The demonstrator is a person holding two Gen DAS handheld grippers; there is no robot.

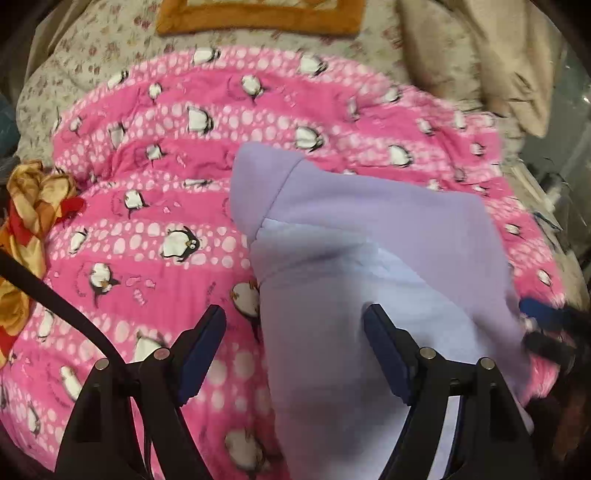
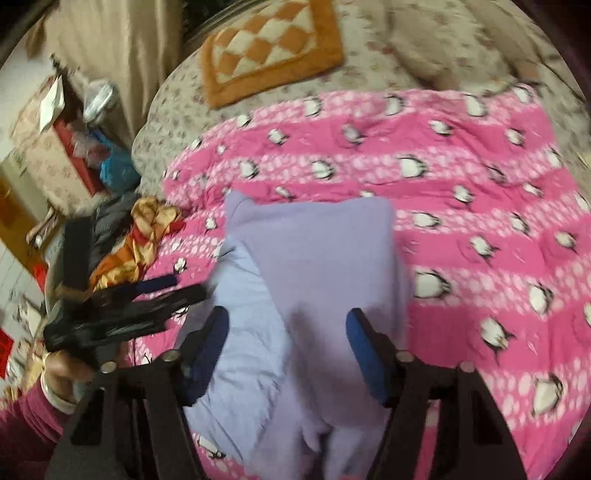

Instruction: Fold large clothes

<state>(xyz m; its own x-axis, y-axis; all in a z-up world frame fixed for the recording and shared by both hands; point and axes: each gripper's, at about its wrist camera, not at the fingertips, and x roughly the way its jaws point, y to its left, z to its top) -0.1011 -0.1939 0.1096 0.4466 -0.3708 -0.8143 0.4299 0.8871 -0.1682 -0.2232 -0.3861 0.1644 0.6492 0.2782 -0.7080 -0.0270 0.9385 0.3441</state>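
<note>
A lilac garment (image 1: pixel 369 229) (image 2: pixel 325 251) lies partly folded on a pink penguin-print quilt (image 1: pixel 147 206) (image 2: pixel 480 229), with a paler lilac layer showing beneath its upper flap. My left gripper (image 1: pixel 295 332) hangs open above the garment's near end, with nothing pinched between its blue pads. My right gripper (image 2: pixel 288 321) also stands open over the garment, its jaws apart and clear of the cloth. In the right wrist view the left gripper (image 2: pixel 186 287) shows at the left, held by a hand in a magenta sleeve (image 2: pixel 26 417). The right gripper (image 1: pixel 530 325) shows blurred at the right edge of the left wrist view.
An orange checkered cushion (image 2: pixel 269 48) (image 1: pixel 258 18) lies on the floral sheet (image 2: pixel 177 99) beyond the quilt. A crumpled gold and red cloth (image 1: pixel 33 206) (image 2: pixel 144 236) sits at the quilt's left edge. Boxes and bags (image 2: pixel 55 147) stand beside the bed, left of a beige curtain (image 2: pixel 110 48).
</note>
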